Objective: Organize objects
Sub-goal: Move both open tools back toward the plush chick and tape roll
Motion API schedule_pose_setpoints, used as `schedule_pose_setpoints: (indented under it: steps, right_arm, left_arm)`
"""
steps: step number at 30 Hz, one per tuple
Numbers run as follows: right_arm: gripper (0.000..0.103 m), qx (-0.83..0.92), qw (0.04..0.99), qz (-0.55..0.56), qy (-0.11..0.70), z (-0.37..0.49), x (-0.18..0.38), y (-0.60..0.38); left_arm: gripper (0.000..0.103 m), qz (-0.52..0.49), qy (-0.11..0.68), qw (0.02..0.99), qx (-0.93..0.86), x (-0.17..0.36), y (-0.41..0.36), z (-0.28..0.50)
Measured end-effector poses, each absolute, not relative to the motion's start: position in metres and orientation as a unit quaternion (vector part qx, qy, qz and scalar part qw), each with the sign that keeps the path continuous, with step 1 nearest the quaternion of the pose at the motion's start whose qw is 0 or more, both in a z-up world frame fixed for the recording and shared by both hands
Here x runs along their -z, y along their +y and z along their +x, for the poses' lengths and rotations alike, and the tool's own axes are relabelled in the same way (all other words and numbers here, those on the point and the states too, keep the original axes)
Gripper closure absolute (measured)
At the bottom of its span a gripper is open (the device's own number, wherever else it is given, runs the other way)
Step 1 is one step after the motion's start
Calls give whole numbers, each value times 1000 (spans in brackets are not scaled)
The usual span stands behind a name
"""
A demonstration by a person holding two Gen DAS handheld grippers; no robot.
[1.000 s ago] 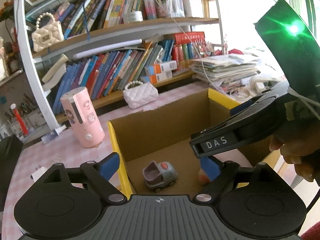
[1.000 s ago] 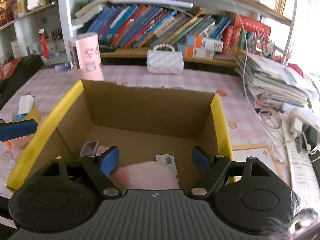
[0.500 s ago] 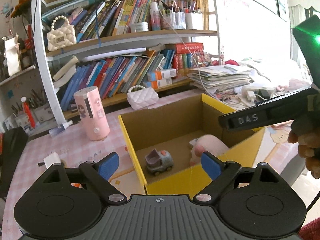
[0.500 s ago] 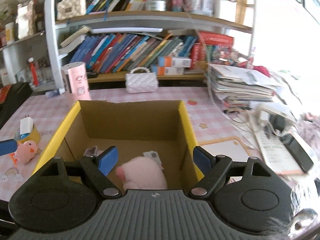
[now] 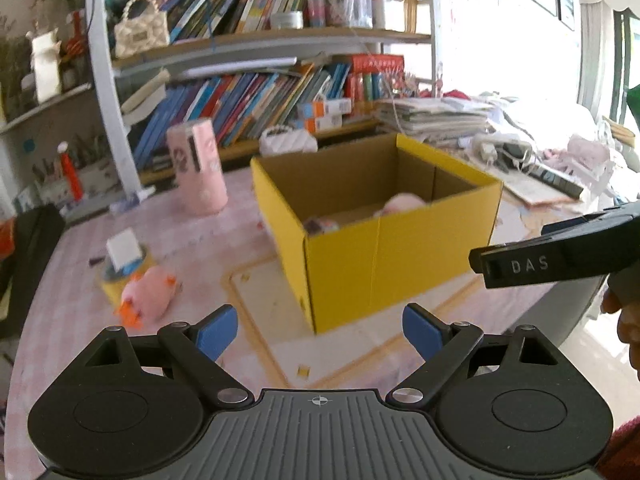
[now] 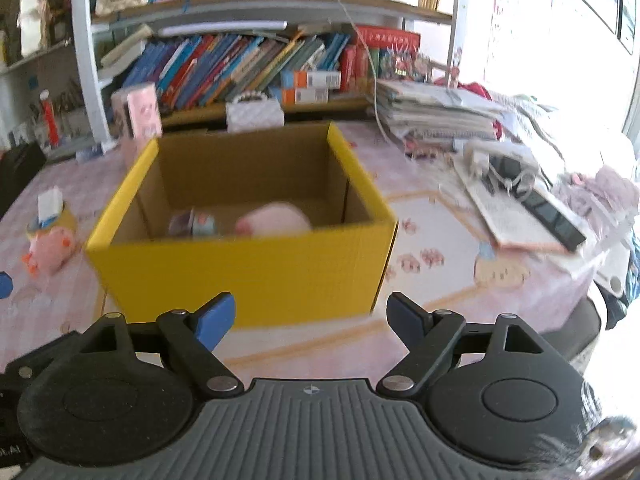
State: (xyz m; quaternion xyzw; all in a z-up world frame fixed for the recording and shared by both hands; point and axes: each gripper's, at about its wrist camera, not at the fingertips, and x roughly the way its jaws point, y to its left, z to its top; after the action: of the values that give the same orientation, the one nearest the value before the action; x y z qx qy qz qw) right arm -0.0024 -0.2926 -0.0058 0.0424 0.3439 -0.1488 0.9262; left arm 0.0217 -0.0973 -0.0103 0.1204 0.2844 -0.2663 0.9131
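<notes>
A yellow cardboard box (image 5: 400,264) (image 6: 240,268) stands open on the pink checked table. Inside it lie a pink plush toy (image 6: 274,220) (image 5: 400,203) and a small grey toy car (image 6: 194,222) (image 5: 320,225). A second pink plush with orange feet (image 5: 149,292) (image 6: 50,246) lies on the table left of the box, next to a yellow tape roll with a white charger on it (image 5: 122,258) (image 6: 50,210). My left gripper (image 5: 320,330) is open and empty, in front of the box. My right gripper (image 6: 310,318) is open and empty, also in front of the box.
A pink cylinder (image 5: 198,166) and a white quilted handbag (image 5: 288,142) stand behind the box. A bookshelf (image 5: 260,92) fills the back. Stacked papers, cables and a remote (image 6: 544,208) lie right of the box. A black object (image 5: 28,256) sits at the left edge.
Both grippers have pulled back and up from over the box. The pink plush that lay under the right gripper stays in the box.
</notes>
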Motion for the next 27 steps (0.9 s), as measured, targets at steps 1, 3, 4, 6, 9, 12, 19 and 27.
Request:
schedule_pose_setpoints:
  steps: [1,3,4,6,9,12,19,27]
  right_arm:
    - [21,148,925,41,348,-6,8,-287]
    - [21,143,923,38,355,-13,13,-276]
    - [21,141,922,36,358,-17,15,-272]
    - [21,135,921,35,364,-24,18,-261]
    - [21,125,919,34,372,-32,22,-248]
    - [21,114,918,33,377,-39,26,-235]
    - [21,83,916,26,392,-46,31,-208]
    - [21,58,917,18,394,-50,31,-186]
  left_arm:
    - [11,120,289,912,264,12,-93,18]
    - [11,121,296,911,260,15,-85,11]
    - [11,122,300,910,259,16,-81,8]
    - [11,123,304,909,256,17,-75,3]
    - [11,125,309,909,252,19,-65,-5]
    - [11,126,314,908,246,20,-55,-11]
    - [11,119,322,911,229,22,-34,-23]
    - [11,115,323,915,214,22,-13,-32]
